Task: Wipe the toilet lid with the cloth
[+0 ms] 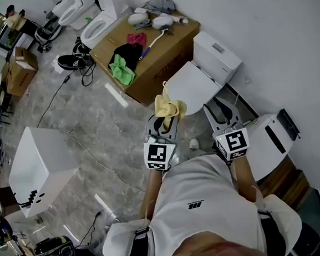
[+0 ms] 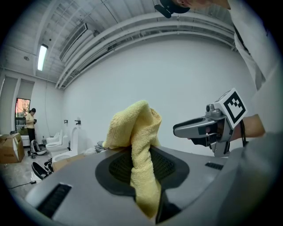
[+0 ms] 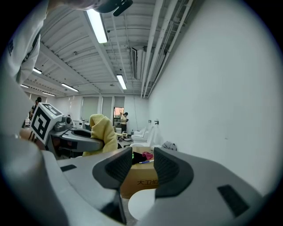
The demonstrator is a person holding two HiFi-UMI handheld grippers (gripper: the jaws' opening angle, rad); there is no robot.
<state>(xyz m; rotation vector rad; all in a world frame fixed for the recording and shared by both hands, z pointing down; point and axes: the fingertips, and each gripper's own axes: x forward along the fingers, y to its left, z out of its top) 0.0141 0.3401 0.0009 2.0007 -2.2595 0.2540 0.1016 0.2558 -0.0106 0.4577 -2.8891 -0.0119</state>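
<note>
One cloth [image 1: 168,106], lengthwise along left gripper [image 1: 163,124]

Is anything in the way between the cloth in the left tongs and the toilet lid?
Nothing visible. The left tongs hold the yellow cloth by the near edge of the closed toilet lid, whose top looks bare. The right tongs are open alongside.

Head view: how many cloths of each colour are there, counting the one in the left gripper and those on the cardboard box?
yellow cloth: 1
green cloth: 1
black cloth: 1
pink cloth: 1
grey cloth: 1
Total: 5
</note>
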